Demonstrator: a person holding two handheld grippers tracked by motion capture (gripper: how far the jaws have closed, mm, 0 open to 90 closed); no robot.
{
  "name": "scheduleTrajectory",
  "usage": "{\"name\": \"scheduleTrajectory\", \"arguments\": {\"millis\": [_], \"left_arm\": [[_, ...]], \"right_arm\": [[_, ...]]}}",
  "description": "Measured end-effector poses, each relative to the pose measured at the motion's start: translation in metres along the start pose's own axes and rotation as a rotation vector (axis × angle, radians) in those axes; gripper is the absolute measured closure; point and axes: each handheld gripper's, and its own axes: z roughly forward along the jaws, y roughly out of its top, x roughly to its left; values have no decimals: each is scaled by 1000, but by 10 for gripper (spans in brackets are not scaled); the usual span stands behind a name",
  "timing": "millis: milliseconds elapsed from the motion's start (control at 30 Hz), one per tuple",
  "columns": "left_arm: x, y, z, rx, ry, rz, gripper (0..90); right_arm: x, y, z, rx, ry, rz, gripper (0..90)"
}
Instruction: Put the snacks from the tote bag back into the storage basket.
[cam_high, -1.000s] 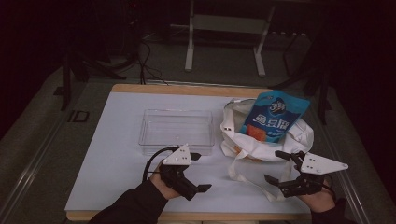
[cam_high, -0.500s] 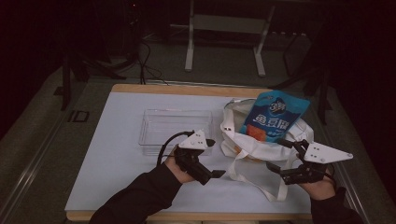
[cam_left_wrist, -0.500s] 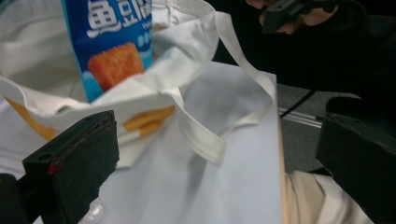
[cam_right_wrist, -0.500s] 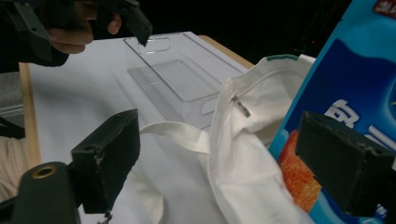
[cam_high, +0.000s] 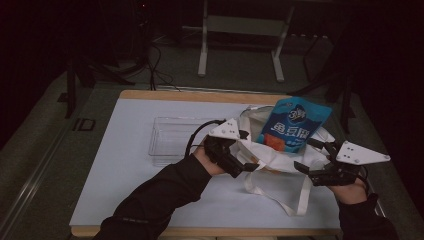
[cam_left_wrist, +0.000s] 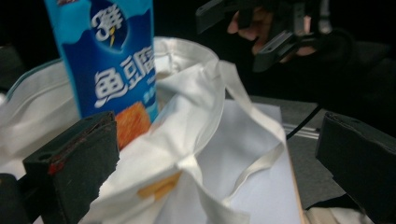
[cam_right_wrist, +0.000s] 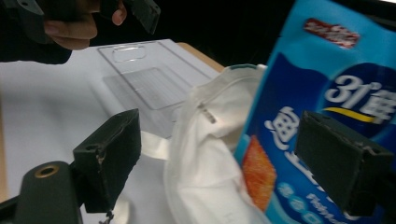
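Both grippers are released: white cloth tote bag (cam_left_wrist: 187, 135) lies between the left gripper (cam_high: 243, 166) fingers, blue snack pouch (cam_right_wrist: 327, 116) between the right gripper (cam_high: 304, 172) fingers.

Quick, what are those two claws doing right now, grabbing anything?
Left claw: open, white tote bag cloth between its jaws, not clamped.
Right claw: open, holding nothing, facing the blue snack pouch.

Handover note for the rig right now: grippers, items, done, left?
Left hand-held gripper: open, at the white tote bag near its left rim, cloth between its jaws, not clamped.
Right hand-held gripper: open, at the bag's right side.
Blue snack packet: upright, sticking out of the bag.
Clear tray: empty, left of the bag.
Likely left: grip the bag or the packet.
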Motion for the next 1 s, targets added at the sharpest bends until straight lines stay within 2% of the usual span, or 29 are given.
{"name": "scheduleTrajectory", "arguments": {"millis": [133, 267, 433, 600, 633, 800, 900, 1000], "left_arm": [[11, 6, 11, 2, 4, -4, 12], [19, 11, 20, 0, 28, 6, 12], [33, 14, 30, -6, 57, -1, 12], [47, 15, 45, 4, 48, -27, 18], [49, 15, 47, 6, 54, -28, 60], [66, 16, 58, 16, 107, -44, 83], [76, 18, 62, 22, 97, -57, 152], [82, 19, 67, 43, 104, -53, 170]], "right_arm": [[-11, -2, -4, -1, -29, 12, 149], [-22, -6, -8, -2, -51, 31, 149], [-34, -11, -12, 6, -94, 42, 150], [-47, -15, -16, -5, -126, 70, 159], [-49, -16, -17, -1, -135, 72, 159], [-64, -21, -16, 16, -166, 81, 174], [-74, -24, -13, 30, -162, 102, 203], [-81, -27, -11, 42, -160, 111, 205]]}}
